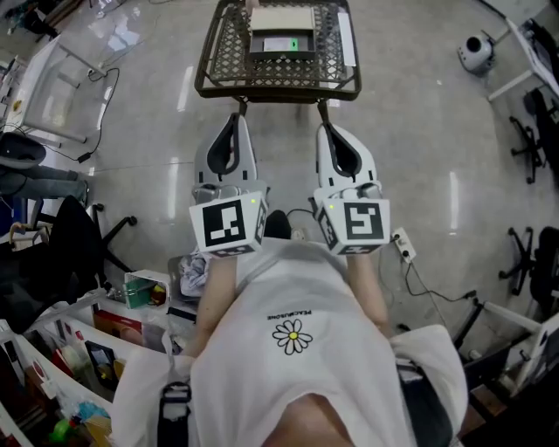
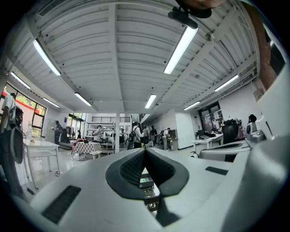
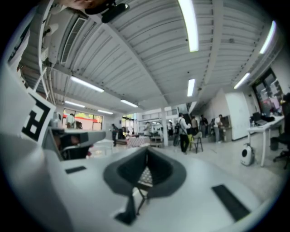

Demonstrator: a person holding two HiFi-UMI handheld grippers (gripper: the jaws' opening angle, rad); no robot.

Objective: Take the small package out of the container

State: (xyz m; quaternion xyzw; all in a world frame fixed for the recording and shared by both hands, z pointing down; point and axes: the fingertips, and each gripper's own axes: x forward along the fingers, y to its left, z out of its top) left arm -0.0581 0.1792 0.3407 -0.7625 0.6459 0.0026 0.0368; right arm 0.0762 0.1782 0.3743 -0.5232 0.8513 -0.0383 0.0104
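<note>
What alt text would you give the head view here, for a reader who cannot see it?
Seen from above, a person holds the left gripper and right gripper side by side, jaws closed, both pointing at a brown wire basket just ahead. A pale package lies inside it; the floor is glossy grey.

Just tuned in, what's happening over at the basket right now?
A person holds a claw in each hand, both aimed level at a wire basket in front of them. The left claw and right claw are both shut and empty, close to the basket's near rim. A pale package lies inside it, untouched.
</note>
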